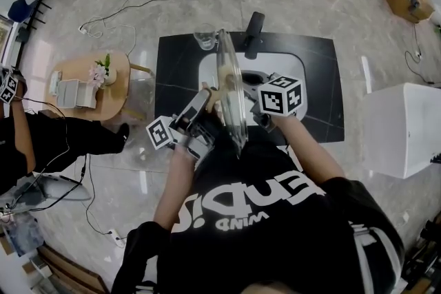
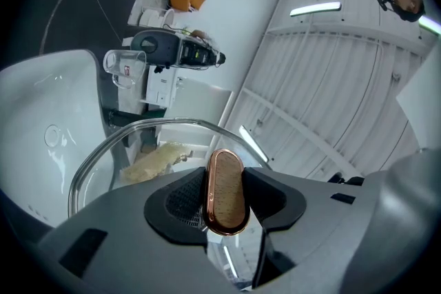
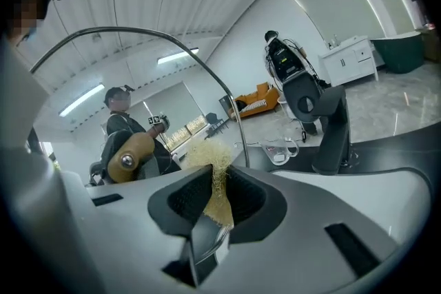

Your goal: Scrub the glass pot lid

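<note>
The left gripper point(image 1: 205, 105) has its jaws set fairly wide and clamped on the wooden, copper-rimmed knob point(image 2: 226, 191) of the glass pot lid point(image 1: 229, 89). It holds the lid up on edge above the white sink point(image 1: 207, 69), with the rim running away from the person towards the faucet point(image 1: 253, 34). The right gripper point(image 3: 217, 202) has its jaws drawn close together, pinching a wad of straw-coloured scrubbing fibre point(image 3: 212, 165) whose frayed end sticks out past the fingertips.

That tuft sits on the far side of the glass from the knob, at the lid's underside. Seen through the glass from the left gripper view, it lies low and to one side of the middle. Whether the fibres actually press on the glass cannot be told for certain, though they are at least just beside it.

The step in hand appears to be the scrubbing itself, on the inner face. No suds or cleaned patches show, so how far along it is cannot be judged.

The next move likely calls for sweeping the fibre across the glass with steady pressure. The left grip must brace the knob firmly, because the push comes squarely against it and the lid could twist on that one hold. Turning the lid would bring the uncovered parts and the rim within reach.
</note>
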Demonstrator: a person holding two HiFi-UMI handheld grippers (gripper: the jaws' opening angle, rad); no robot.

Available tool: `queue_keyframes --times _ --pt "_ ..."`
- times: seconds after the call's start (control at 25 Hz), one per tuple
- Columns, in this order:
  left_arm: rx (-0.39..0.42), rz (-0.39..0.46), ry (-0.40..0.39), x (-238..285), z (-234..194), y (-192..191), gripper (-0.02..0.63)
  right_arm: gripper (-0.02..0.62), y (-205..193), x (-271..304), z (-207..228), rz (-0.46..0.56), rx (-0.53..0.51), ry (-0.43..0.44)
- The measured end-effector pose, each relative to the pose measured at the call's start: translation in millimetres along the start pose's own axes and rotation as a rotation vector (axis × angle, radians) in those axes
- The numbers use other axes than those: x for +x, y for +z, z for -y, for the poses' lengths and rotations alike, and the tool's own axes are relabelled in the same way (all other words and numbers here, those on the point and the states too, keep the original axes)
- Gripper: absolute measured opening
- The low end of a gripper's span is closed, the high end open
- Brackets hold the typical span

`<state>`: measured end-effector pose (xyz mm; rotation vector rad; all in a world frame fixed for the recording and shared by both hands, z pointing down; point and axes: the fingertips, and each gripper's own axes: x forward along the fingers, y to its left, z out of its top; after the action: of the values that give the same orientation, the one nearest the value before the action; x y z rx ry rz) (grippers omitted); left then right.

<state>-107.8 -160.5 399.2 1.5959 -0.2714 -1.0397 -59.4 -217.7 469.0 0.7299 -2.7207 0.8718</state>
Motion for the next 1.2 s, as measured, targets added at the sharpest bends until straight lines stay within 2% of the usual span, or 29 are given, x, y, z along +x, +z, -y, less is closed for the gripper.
queue_keyframes --times 0.32,0.72,0.88,1.2 --pt "0.002 0.021 -0.003 -2 3 6 0.178 0.058 -29 5 4 -0.071 0.01 -0.01" --pt "0.023 0.04 0.002 -5 4 11 0.178 0.058 -70 -5 -7 -0.177 -0.001 0.018" --pt "0.034 0.049 0.011 -7 2 14 0.178 0.058 -77 -13 -19 -0.211 -0.001 0.051" --pt "0.029 0.075 0.027 -9 0 17 0.178 0.058 -66 -39 -54 -0.232 -0.033 0.159"
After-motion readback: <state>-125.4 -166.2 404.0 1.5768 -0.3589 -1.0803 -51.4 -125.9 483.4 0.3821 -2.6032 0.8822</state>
